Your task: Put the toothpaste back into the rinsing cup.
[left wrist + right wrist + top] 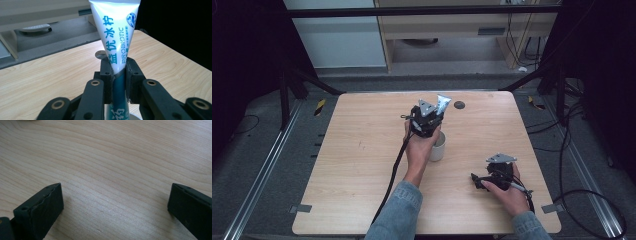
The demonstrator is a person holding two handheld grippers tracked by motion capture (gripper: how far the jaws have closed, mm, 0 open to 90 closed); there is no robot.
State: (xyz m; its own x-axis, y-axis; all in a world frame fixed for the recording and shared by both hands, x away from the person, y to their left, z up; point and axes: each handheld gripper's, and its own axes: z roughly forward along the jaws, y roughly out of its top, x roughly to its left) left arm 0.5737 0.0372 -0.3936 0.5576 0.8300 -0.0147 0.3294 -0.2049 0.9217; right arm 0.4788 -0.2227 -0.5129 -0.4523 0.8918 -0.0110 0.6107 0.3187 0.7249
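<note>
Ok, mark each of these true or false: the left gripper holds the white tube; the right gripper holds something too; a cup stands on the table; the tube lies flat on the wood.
1. The left gripper is shut on the white and teal squeeze tube. True.
2. The right gripper also holds something. False: its jaws stand wide apart over the bare light wooden table.
3. A white round cup stands on the table beside the left hand. True.
4. The tube lies flat on the wood. False: it is clamped upright, crimped end up.
5. The cup is next to the right gripper. False: it stands by the left one.
</note>
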